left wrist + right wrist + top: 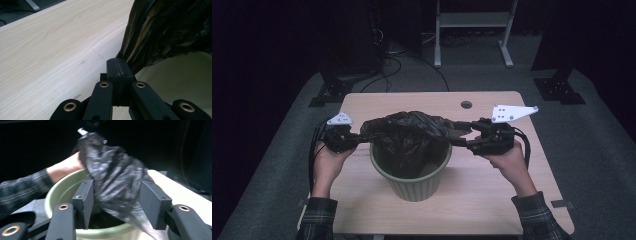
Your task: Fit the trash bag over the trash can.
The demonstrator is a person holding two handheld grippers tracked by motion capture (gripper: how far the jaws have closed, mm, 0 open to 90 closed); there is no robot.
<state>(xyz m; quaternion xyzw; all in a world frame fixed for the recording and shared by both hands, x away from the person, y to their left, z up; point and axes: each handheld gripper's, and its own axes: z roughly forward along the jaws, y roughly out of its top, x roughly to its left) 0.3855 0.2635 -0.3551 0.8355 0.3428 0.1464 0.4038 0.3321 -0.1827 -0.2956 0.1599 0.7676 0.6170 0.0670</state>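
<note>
high view: a black bin bag (409,131) is seen held above a green ribbed bin (411,175) that stands on the wooden table (492,200). the bag's lower part hangs into the bin's mouth. the left gripper (354,140) is found at the bag's left edge, the right gripper (464,134) at its right edge, both level with the top of the bag. a round hole (466,105) is noted in the table's far side.

left gripper view: the jaws are pressed fully together, and the film's edge (130,57) is seen running down to their tip, so a pinch on the bag is recorded. the pale inside wall of the bin (180,80) lies just beyond.

right gripper view: the jaws stand partly apart, with the bag (117,180) between the two pads (86,197). the left pad seems to brush the film; the right pad is clear of it; no grip is recorded. the frame is blurred. the person's other hand (65,167) is seen behind the bin's rim (60,192).

handling: the film is judged very light, soft, crinkled and slippery; it would collapse and slide out of a loose pinch, and could tear if pulled hard. a hold is best taken at the mouth's edge, a fold gathered between the pads, opposite the left gripper's pinch.
</note>
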